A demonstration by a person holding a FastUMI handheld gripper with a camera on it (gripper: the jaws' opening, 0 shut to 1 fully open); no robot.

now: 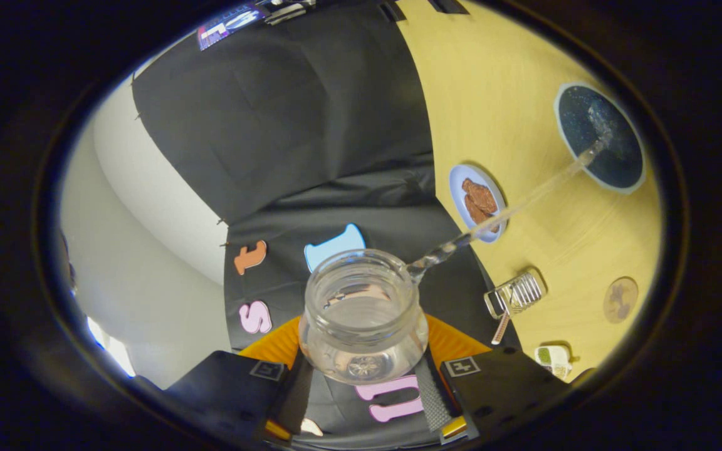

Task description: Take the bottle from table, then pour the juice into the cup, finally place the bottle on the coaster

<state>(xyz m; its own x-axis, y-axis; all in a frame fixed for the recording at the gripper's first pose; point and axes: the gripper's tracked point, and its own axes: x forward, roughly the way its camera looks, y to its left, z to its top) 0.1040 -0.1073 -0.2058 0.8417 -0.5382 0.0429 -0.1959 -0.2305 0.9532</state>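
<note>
Step in hand: pouring; clear liquid leaving the glass bottle (364, 319) in a thin stream (511, 210) toward the dark cup (599, 136); judged mid-task, coaster placement not yet done.
Claw state: gripper (364, 391) clamped on the bottle's body; both fingers (433, 394) pressed against its sides, jaws parted only by the bottle's width.
Bottle position: between the fingers, tipped far over, open mouth facing forward and toward the cup; liquid pooled low inside, a modest amount remaining by the look of it.
Cup position: well beyond the fingers on the yellow table (499, 94), to the far side of the stream; stream landing inside the rim near its nearer edge.
Coaster position: round brown coaster (620, 300) on the table, apart from the cup, nearer the fingers.
Other items: small blue plate (458, 188) carrying brown food beneath the stream's path; metal grater (514, 294) just beside the coaster's side of the table; small white container (554, 358) close to the fingers.
Handling advice: hold tilt steady; keep the landing point inside the rim, away from the edge; avoid any sideways drift, since the stream passes over the plate; ease tilt back slowly to cut dribble before travelling to the coaster.
Risk: long thin stream, likely sensitive to wobble; spill onto the plate or table probable if tilt falters.
</note>
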